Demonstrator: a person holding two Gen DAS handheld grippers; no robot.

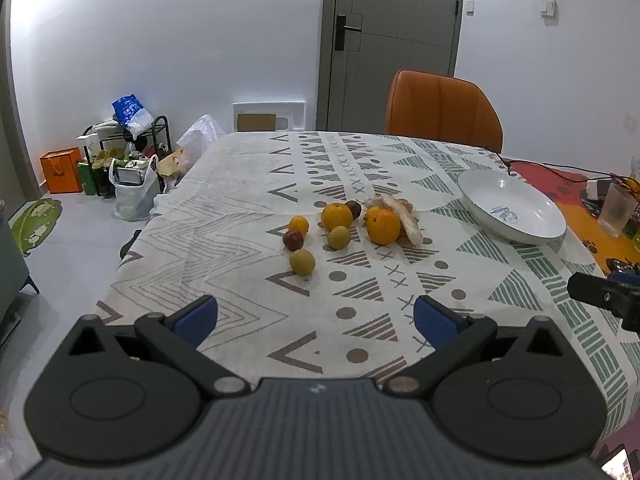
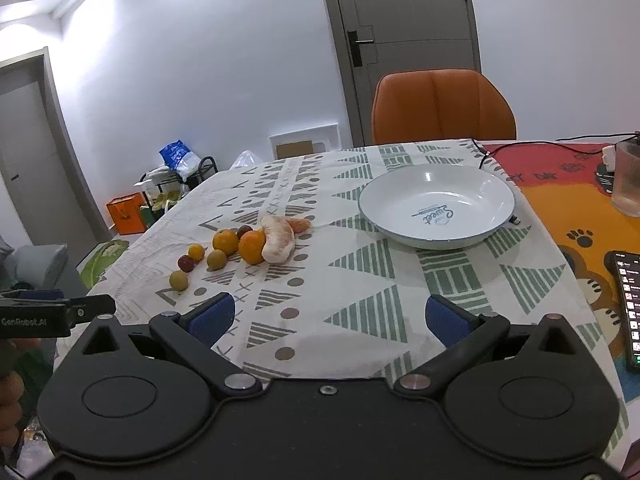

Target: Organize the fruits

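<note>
Fruits (image 1: 340, 228) cluster left of the white bowl (image 1: 516, 216) on the worktop (image 1: 240, 240), likely awaiting transfer into it. Left claw (image 1: 316, 316) and right claw (image 2: 328, 316) hover nearer, both spread apart, empty.

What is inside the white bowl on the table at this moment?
The white bowl holds no fruit; only blue script printed on its bottom shows. The near inner wall is hidden by the rim in both views.
</note>
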